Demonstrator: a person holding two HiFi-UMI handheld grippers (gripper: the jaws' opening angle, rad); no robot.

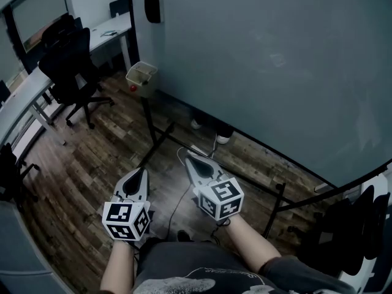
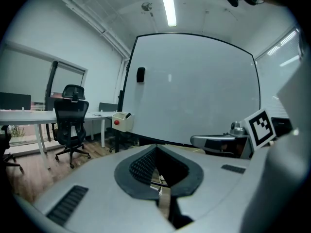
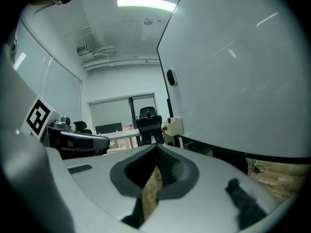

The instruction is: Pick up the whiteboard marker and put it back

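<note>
A cream box (image 1: 141, 75) hangs at the left edge of the big whiteboard (image 1: 275, 60), with a red knob on its front. A dark whiteboard marker (image 2: 127, 115) sticks out of the top of this box (image 2: 121, 122); the box (image 3: 174, 125) also shows in the right gripper view. My left gripper (image 1: 141, 173) and right gripper (image 1: 187, 157) are held side by side over the floor, well short of the box. Both point toward the board's stand. Each has its jaws closed together with nothing between them (image 2: 156, 147) (image 3: 156, 147).
The whiteboard's black stand (image 1: 160, 136) crosses the wooden floor just ahead of the grippers. A black office chair (image 1: 72, 72) and white desks (image 1: 110, 29) stand at the left. More dark chairs (image 1: 352, 237) are at the right. A cable (image 1: 177, 201) lies on the floor.
</note>
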